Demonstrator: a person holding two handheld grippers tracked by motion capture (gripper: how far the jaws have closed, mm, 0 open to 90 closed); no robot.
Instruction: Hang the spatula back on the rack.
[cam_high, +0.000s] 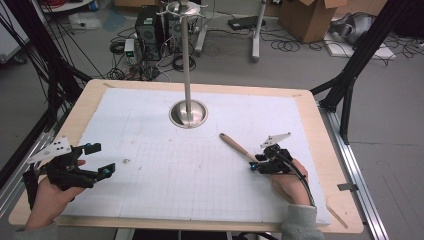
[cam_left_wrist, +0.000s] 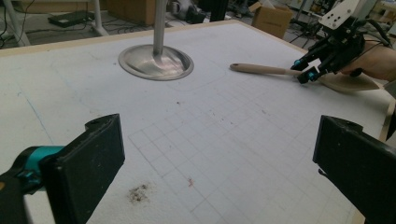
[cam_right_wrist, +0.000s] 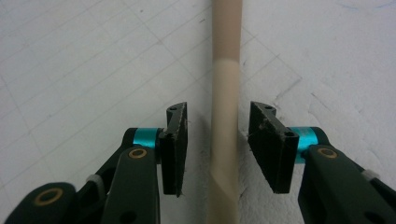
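A wooden utensil with a long handle (cam_high: 235, 145) lies at an angle on the white gridded mat (cam_high: 175, 175), right of centre. My right gripper (cam_high: 255, 165) straddles that handle (cam_right_wrist: 226, 88) low over the mat; it is open, with a small gap between each pad and the wood. The utensil's flat end (cam_left_wrist: 348, 84) lies partly under the right hand. From the left gripper view the handle (cam_left_wrist: 261, 69) and the right gripper (cam_left_wrist: 308, 73) appear at the far right. My left gripper (cam_high: 100, 160) rests near the mat's left edge, open wide (cam_left_wrist: 219, 140), nothing between its jaws.
A metal stand with a round base (cam_high: 188, 114) and a tall pole (cam_high: 186, 55) rises at the mat's far centre; its base (cam_left_wrist: 155, 62) is ahead of the left gripper. A small dark smudge (cam_left_wrist: 138, 192) marks the mat. The wooden table rim (cam_high: 340, 200) frames the mat.
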